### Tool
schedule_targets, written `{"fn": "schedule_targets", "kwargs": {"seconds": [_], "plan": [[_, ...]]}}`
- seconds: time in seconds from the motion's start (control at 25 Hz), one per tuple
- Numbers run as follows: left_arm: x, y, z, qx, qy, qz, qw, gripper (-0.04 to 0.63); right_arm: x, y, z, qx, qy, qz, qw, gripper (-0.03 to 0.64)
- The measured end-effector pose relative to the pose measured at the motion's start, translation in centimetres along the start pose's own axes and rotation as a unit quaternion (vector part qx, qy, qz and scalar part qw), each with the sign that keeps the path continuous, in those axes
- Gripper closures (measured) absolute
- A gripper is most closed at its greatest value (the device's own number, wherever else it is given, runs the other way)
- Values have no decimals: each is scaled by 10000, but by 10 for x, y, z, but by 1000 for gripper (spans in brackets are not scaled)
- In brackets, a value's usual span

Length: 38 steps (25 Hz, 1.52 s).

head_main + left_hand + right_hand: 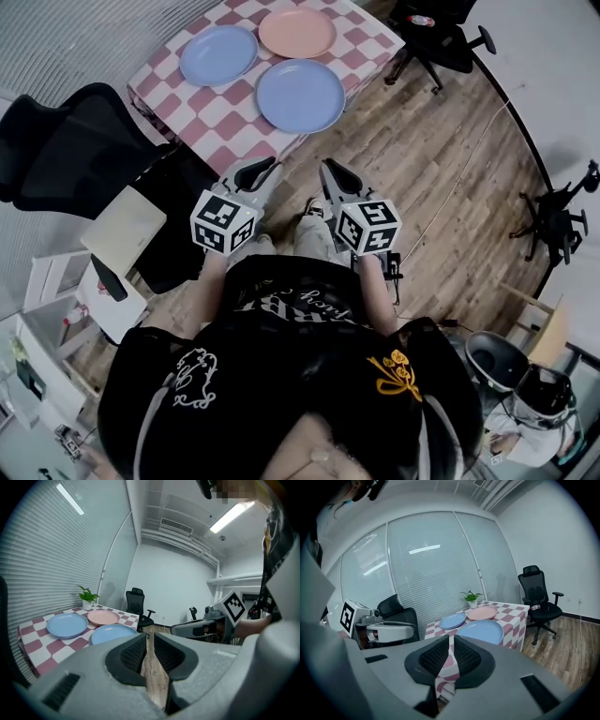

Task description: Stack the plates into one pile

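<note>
Left gripper [270, 163] and right gripper [327, 167], jaws closed on nothing, hang short of the red-checked cloth table [230, 127] bearing a large round blue plate [300, 95], smaller round blue plate [217, 54] and round peach plate [296, 32], unstacked: probably rigid, slick, chippable, best pinched at a rim.

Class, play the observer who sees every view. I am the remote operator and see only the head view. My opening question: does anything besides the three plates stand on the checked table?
Observer: Yes. A small potted plant stands at the far edge of the table, just beyond the pink plate.
Operator: Is either gripper holding anything?
Observer: No. The left hand-held gripper and the right hand-held gripper both have their jaws together, with nothing between them.
</note>
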<state>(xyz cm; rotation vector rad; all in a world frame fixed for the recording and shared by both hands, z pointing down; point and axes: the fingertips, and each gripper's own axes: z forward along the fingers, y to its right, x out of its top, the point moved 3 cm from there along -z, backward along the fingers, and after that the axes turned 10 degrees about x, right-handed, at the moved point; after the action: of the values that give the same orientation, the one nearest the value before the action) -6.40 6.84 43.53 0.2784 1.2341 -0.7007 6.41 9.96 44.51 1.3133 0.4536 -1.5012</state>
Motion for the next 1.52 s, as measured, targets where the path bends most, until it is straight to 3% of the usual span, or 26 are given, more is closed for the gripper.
{"fn": "schedule_targets", "kwargs": {"seconds": [0.44, 0.96, 1.4, 1.52], "plan": [[30, 11, 87, 656, -30, -111, 9978, 535, 41, 104, 9, 450, -118, -88, 9989, 581], [24, -8, 101, 1706, -413, -271, 9841, 535, 46, 157, 26, 896, -357, 91, 9953, 581], [1, -62, 119, 1902, -973, -577, 9752, 534, 45, 189, 62, 686, -648, 264, 9952, 580], [-3, -82, 133, 1843, -1225, -613, 9733, 501, 45, 203, 76, 529, -732, 346, 9953, 580]]}}
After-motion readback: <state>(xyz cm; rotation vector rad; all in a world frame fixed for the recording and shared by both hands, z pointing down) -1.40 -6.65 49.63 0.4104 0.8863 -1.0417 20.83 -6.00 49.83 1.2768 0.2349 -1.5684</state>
